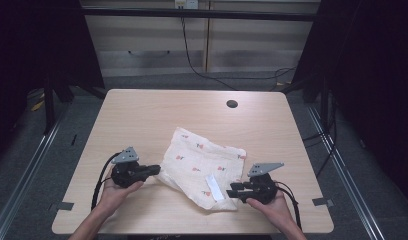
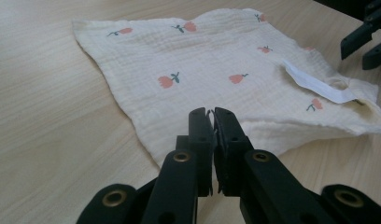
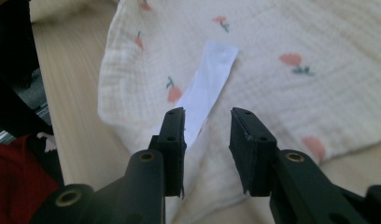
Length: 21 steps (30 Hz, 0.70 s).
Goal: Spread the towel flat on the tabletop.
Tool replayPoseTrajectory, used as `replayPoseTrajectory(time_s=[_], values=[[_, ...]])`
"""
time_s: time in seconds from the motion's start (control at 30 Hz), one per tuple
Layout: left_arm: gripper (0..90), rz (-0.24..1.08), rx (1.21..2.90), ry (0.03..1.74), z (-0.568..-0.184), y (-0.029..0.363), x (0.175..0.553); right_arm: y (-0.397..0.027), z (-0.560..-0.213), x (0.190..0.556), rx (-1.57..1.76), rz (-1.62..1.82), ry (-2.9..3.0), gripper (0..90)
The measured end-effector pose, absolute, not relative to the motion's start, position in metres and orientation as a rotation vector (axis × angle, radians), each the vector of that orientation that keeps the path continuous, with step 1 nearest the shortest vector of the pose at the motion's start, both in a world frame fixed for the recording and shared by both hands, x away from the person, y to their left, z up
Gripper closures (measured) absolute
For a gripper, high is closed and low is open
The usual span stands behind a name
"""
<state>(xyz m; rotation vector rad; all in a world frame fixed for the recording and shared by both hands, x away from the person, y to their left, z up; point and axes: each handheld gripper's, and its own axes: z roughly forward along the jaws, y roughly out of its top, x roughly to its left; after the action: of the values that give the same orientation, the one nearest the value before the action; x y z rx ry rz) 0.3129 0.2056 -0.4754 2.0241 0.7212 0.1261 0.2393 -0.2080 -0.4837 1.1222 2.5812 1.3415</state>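
While lying folded and slightly askew on the near middle of the desk (image 1: 142, 110), cloth (image 1: 202, 165) with white tag (image 1: 213, 186) facing up; cream, printed with small red flowers; left gripper (image 2: 212, 114) at the near-left edge, jaws pressed together with only a wisp of fabric or thread between the tips, too fine to call a firm pinch; right gripper (image 3: 207, 123) over the near-right corner, jaws spread and empty, with the tag and corner just ahead of them.

Risks from here, as a judgement: closing on the tag alone and lifting by the label, not the cloth; catching only the top layer, so the fold peels open; slipping out of the left tips under any pull, given so thin a hold; dragging the whole piece across the smooth wood if one side tugs before the other bites.
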Motion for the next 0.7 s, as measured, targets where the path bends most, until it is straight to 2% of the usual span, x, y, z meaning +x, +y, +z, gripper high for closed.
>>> replayPoseTrajectory(time_s=[0.1,0.27,0.33,0.47,0.53,0.7], values=[[86.5,0.125,2.029,0.723,-0.476,0.205,0.313,-0.209,-0.491,0.233,1.128,1.315,2.612,57.7],[86.5,0.124,2.032,0.721,-0.476,0.205,0.314,-0.204,-0.496,0.232,1.102,1.32,2.656,57.0],[86.5,0.12,2.031,0.722,-0.477,0.206,0.314,-0.199,-0.498,0.232,1.076,1.299,2.68,61.4],[86.5,0.119,2.026,0.725,-0.477,0.207,0.314,-0.194,-0.502,0.232,1.056,1.301,2.711,83.6],[86.5,0.122,2.023,0.725,-0.476,0.208,0.314,-0.193,-0.499,0.234,1.052,1.335,2.697,86.7],[86.6,0.133,2.014,0.728,-0.472,0.208,0.316,-0.198,-0.484,0.238,1.061,1.394,2.617,87.9]])
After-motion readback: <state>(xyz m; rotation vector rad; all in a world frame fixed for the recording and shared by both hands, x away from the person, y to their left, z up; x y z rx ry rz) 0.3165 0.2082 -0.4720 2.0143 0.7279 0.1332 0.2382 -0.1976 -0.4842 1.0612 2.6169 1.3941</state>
